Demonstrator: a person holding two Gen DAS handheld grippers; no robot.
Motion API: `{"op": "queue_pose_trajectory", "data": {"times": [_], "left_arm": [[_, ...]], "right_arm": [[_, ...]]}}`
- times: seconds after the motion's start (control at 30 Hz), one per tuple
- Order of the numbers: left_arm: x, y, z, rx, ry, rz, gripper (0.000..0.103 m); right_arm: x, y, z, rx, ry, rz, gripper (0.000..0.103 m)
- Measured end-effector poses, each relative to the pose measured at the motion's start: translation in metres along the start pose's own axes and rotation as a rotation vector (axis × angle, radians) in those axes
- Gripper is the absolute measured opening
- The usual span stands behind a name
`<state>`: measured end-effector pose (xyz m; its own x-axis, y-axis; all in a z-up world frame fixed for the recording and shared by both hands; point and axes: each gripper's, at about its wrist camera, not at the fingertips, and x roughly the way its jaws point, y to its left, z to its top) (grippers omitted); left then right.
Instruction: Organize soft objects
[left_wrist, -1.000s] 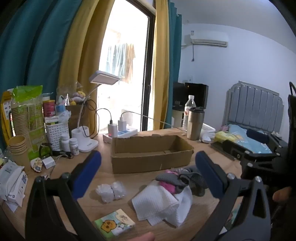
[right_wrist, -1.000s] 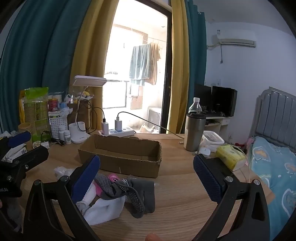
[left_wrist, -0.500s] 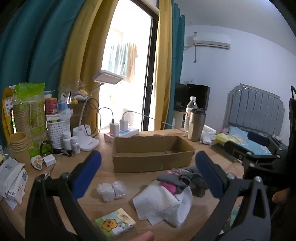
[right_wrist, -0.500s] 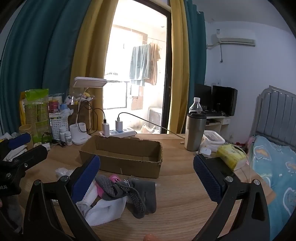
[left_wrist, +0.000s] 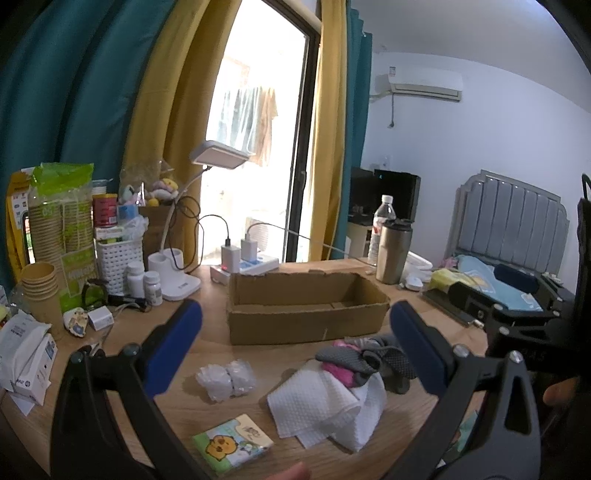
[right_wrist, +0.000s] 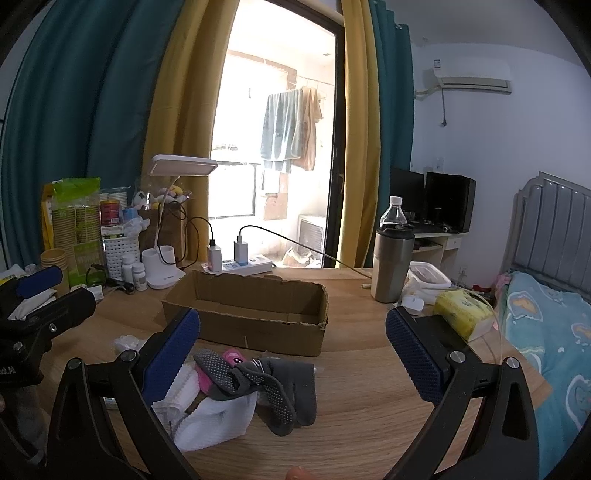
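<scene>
A pile of soft things lies on the wooden table in front of an empty open cardboard box: a white cloth, grey dotted socks and a pink sock. A clear-wrapped white bundle and a small tissue pack with a cartoon lie left of the pile. My left gripper is open, held above the table short of the pile. My right gripper is open, above the socks. Both are empty.
A desk lamp, power strip, pill bottles, paper cups and wipes packs crowd the left. A steel tumbler, water bottle and yellow tissue pack stand right. A bed is beyond the table's right edge.
Both views have shifted only slightly; the table objects have not moved and both grippers stay open.
</scene>
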<state>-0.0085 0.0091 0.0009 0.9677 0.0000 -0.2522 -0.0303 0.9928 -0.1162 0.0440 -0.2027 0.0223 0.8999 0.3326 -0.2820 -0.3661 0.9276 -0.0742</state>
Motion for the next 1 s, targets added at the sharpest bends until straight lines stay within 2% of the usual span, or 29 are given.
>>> {"op": "queue_pose_trajectory", "data": {"times": [1.0], "left_arm": [[0.0009, 0.0004, 0.0007, -0.001, 0.008, 0.003, 0.103]], "right_arm": [[-0.0005, 0.0023, -0.0016, 0.002, -0.003, 0.004, 0.103]]}}
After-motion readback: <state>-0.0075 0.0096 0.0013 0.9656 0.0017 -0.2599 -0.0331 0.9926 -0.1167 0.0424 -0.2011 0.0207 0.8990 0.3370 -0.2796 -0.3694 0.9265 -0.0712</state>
